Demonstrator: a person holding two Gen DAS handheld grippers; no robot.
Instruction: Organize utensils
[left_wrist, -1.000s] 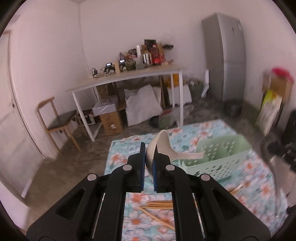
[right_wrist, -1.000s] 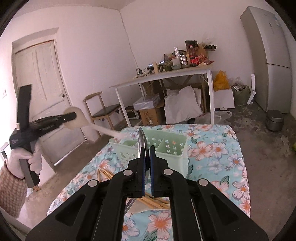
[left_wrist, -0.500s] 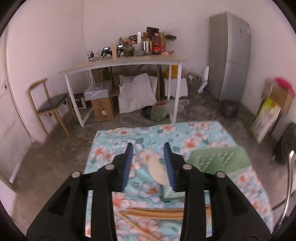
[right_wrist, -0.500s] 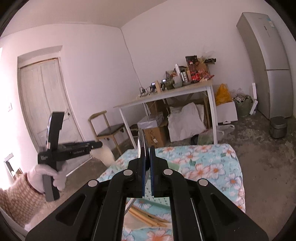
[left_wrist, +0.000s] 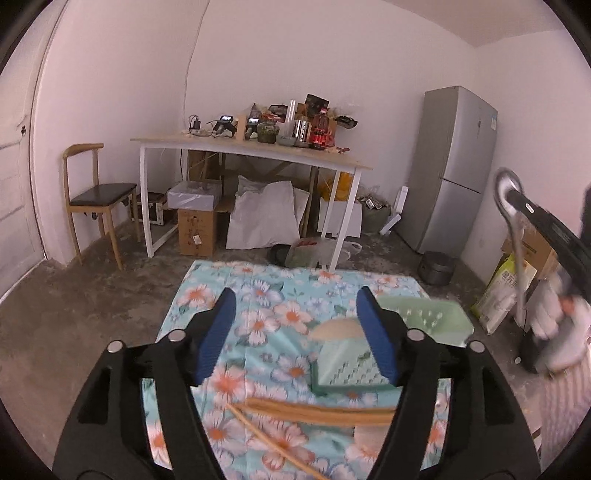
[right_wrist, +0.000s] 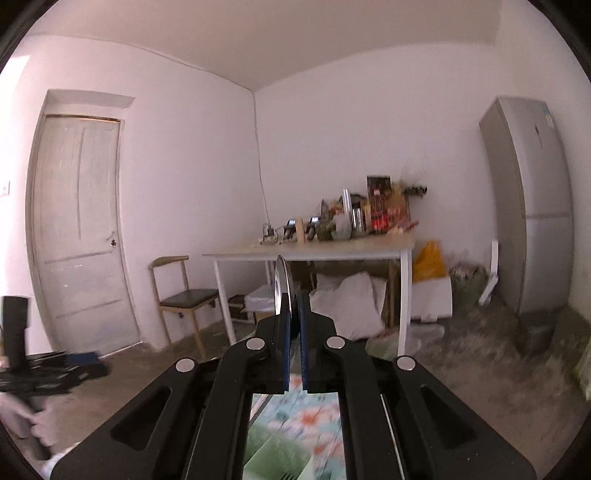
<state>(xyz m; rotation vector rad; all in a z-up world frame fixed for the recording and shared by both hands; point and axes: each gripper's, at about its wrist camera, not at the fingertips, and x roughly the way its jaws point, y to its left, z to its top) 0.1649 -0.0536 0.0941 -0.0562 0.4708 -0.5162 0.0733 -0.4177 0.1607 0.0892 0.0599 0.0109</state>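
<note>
floral cloth (left_wrist: 258, 291): covers the work surface, everything for the job sits on it.
green basket (left_wrist: 421, 321): toward the right side of the cloth, just ahead-right of the left tool. A pale spoon bowl (left_wrist: 338, 329) pokes up at its near-left corner, so that one looks stowed to me.
chopsticks (left_wrist: 314, 408): bundle lying flat on the cloth, long axis running side to side, right under the left tool and nearer the viewer than the basket. A single stick angles off toward the bottom edge.
left gripper (left_wrist: 297, 336): jaws wide and opening, nothing between the pads. It's the closer hand to the chopsticks; I'd guess they're next, and they lie crosswise to the jaws.
right gripper (right_wrist: 293, 345): pressed together on a metal ladle (right_wrist: 283, 284), held up high, off to the basket's right.
view differences: left camera shows the ladle's long handle (left_wrist: 517, 254) hanging down; right camera only gets its bowl edge-on, plus a blurry strip of basket below.
</note>
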